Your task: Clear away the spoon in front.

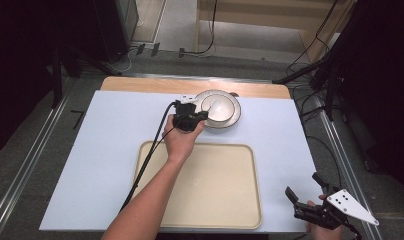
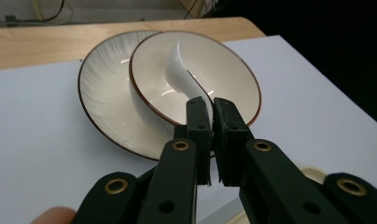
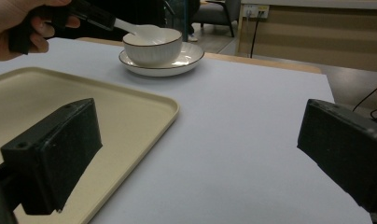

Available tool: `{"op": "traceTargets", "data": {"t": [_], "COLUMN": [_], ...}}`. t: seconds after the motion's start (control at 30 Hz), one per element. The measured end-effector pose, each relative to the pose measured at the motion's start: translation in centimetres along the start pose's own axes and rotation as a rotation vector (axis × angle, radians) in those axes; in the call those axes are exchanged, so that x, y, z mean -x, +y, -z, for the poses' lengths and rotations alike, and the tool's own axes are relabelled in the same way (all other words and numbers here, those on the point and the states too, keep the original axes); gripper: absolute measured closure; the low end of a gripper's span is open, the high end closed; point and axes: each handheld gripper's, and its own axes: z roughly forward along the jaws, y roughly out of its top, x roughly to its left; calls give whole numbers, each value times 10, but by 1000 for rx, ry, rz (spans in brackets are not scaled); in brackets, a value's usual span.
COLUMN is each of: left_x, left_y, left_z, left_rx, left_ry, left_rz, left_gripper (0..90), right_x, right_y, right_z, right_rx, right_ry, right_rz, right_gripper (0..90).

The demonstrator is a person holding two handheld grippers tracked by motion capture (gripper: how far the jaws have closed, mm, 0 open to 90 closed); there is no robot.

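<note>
A white ribbed bowl (image 2: 224, 77) with a brown rim stands on a matching saucer (image 2: 100, 91) at the far middle of the table. A white spoon (image 2: 182, 70) lies inside the bowl, its handle sticking out over the near rim. My left gripper (image 2: 211, 108) is shut on that handle, and the same grip shows in the high view (image 1: 202, 116) and, at the far left, in the right gripper view (image 3: 113, 21). My right gripper (image 1: 302, 187) rests open at the table's near right corner, nothing between its jaws.
A large cream tray (image 1: 225, 200) lies on the pale blue mat (image 1: 110, 130) in front of the bowl; its near corner (image 3: 144, 105) reaches into the right gripper view. A wooden strip of tabletop (image 1: 140, 84) runs behind the mat. Cables cross the floor beyond.
</note>
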Motion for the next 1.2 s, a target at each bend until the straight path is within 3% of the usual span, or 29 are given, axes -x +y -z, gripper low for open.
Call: {"op": "traceTargets", "data": {"t": [0.43, 0.8, 1.0, 1.2], "left_x": [-4, -7, -12, -16], "left_y": [-5, -17, -28, -37], "left_z": [38, 68, 84, 100], "left_rx": [87, 133, 160, 183], "left_ry": [-29, -20, -24, -21], "left_rz": [10, 7, 48, 55], "left_gripper": [869, 868, 868, 868], "right_x": [3, 0, -1, -1], "right_y": [-1, 0, 0, 0], "right_z": [1, 1, 1, 0], "right_rx": [0, -2, -1, -6], "right_ry": [-13, -10, -12, -14], "right_rz": [-10, -2, 6, 8], "right_gripper": [0, 0, 0, 0]}}
